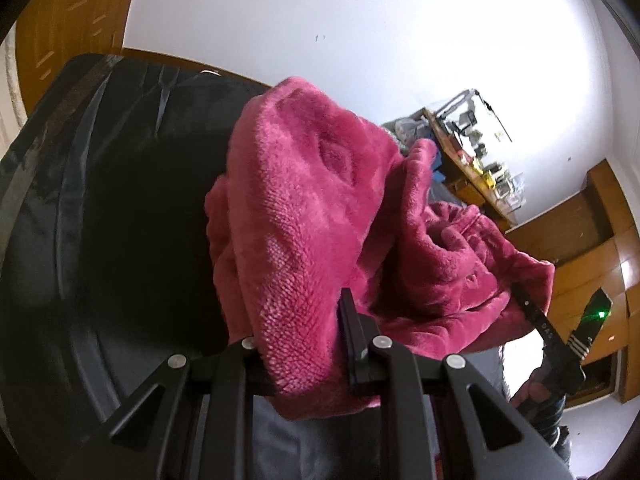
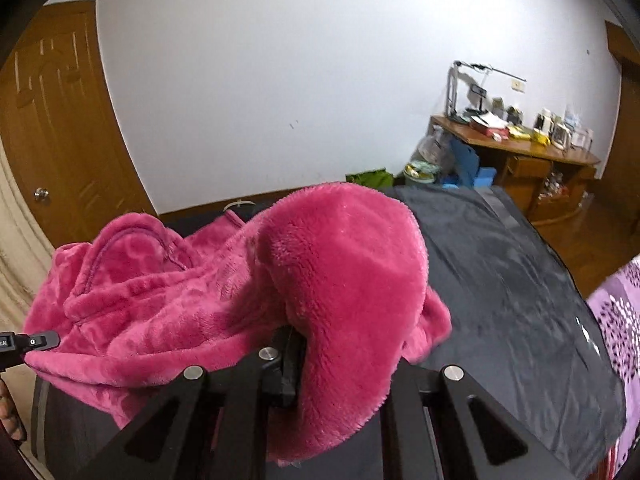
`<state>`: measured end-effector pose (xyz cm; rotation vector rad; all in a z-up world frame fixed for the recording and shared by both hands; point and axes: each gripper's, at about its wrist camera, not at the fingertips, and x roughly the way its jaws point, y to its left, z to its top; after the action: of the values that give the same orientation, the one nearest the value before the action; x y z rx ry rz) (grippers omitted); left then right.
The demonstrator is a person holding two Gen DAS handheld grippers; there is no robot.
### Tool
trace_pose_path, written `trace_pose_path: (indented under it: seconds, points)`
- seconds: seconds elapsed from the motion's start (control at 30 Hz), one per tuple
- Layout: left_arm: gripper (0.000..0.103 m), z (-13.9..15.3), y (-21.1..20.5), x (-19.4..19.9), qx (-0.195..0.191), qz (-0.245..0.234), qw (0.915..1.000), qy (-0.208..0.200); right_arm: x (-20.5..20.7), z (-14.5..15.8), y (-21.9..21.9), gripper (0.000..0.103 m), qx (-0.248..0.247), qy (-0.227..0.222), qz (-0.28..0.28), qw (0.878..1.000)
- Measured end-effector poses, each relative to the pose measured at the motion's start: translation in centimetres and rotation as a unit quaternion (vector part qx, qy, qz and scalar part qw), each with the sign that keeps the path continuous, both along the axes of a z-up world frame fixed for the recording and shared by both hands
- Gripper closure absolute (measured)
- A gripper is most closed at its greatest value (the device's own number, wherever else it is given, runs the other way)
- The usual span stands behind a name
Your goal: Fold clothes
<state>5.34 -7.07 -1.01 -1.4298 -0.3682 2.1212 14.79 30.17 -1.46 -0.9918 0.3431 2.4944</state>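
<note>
Pink fleece garment [image 2: 192,292] hangs bunched up over a dark sheet [image 2: 500,264] that covers the work surface, with part of it still lying rumpled on that sheet. Behind it stands a white wall [image 2: 280,60], a wooden door [image 2: 52,120] to one side and a cluttered wooden desk [image 2: 520,152] in the far corner. A purple flowered cloth [image 2: 624,312] shows at the edge of the sheet. The left gripper [image 1: 304,344] is clamped on a thick fold of the garment, which spills over its fingers. The right gripper [image 2: 316,360] is pinched tight on another fold, the fleece draped right over its tips. In the left wrist view the right gripper shows low at the garment's far edge.
</note>
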Motion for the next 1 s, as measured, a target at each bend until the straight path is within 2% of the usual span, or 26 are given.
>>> trace_pose_path:
  seconds: [0.3, 0.4, 0.5, 0.73, 0.87, 1.0]
  points:
    - [0.080, -0.3, 1.1, 6.7, -0.067, -0.017, 0.9968, 0.041, 4.6, -1.0, 1.3, 0.090, -0.006, -0.005, 0.015, 1.000]
    - [0.080, -1.7, 0.7, 9.3, -0.098, -0.025, 0.9940, 0.042, 6.8, -2.0, 2.0, 0.090, -0.024, -0.012, 0.018, 0.999]
    - [0.080, -3.5, 2.0, 11.2, -0.126, -0.033, 0.9911, 0.030, 8.5, -3.7, 2.9, 0.089, -0.036, -0.027, 0.031, 0.998]
    - [0.080, -6.7, 2.1, 14.1, -0.151, 0.002, 0.9884, 0.009, 10.1, -6.4, 3.9, 0.089, -0.049, -0.051, 0.060, 0.996]
    - [0.080, -7.0, 2.3, 15.3, -0.184, 0.023, 0.9822, 0.031, 9.6, -7.3, 3.8, 0.089, -0.045, -0.064, 0.082, 0.994]
    - [0.067, -7.1, 2.8, 16.2, -0.225, 0.026, 0.9722, 0.058, 9.9, -8.4, 2.9, 0.089, -0.045, -0.070, 0.092, 0.992]
